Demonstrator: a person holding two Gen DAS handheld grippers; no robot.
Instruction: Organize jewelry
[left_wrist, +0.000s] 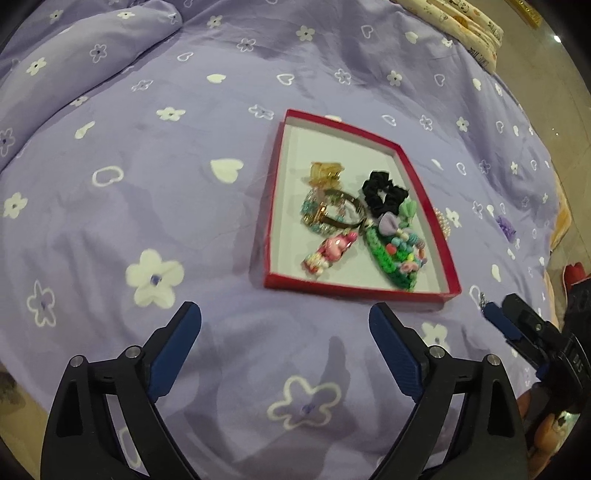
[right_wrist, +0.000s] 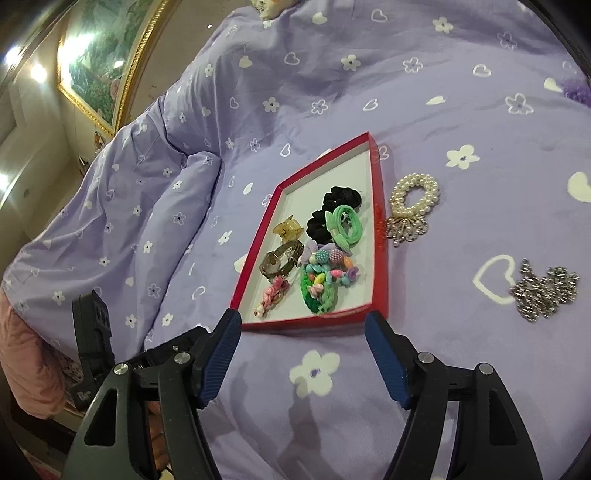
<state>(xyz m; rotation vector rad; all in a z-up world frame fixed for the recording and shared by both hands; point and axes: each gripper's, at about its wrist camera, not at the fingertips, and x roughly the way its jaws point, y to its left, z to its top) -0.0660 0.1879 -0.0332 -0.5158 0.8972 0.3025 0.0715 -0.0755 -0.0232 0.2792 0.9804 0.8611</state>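
Jewelry, assorted, mostly gathered in a shallow red tray (right_wrist: 380, 236) with a white floor, resting on a lilac bedspread (right_wrist: 424, 110) printed with flowers and hearts; the tray's long axis runs away from both cameras, near short edge just beyond the fingertips. Contents in the right wrist view, left to right: pink charm (right_wrist: 271, 295), amber claw clip (right_wrist: 286, 229), gold-cased watch (right_wrist: 277, 260) lying on its side, green braided band with coloured beads (right_wrist: 319, 288), black scrunchie (right_wrist: 332, 206), mint hair tie (right_wrist: 347, 221). Outside the tray, on the cloth to its right: pearl bracelet (right_wrist: 415, 194) touching a rhinestone brooch (right_wrist: 406, 229), then a silver chain heap (right_wrist: 543, 291) well apart. Left gripper (left_wrist: 284, 321): angled down at the bedspread short of the tray, jaws spread wide, nothing between them. Right gripper (right_wrist: 301, 328): likewise tilted down, jaws parted and empty, straddling the tray's near edge in view.
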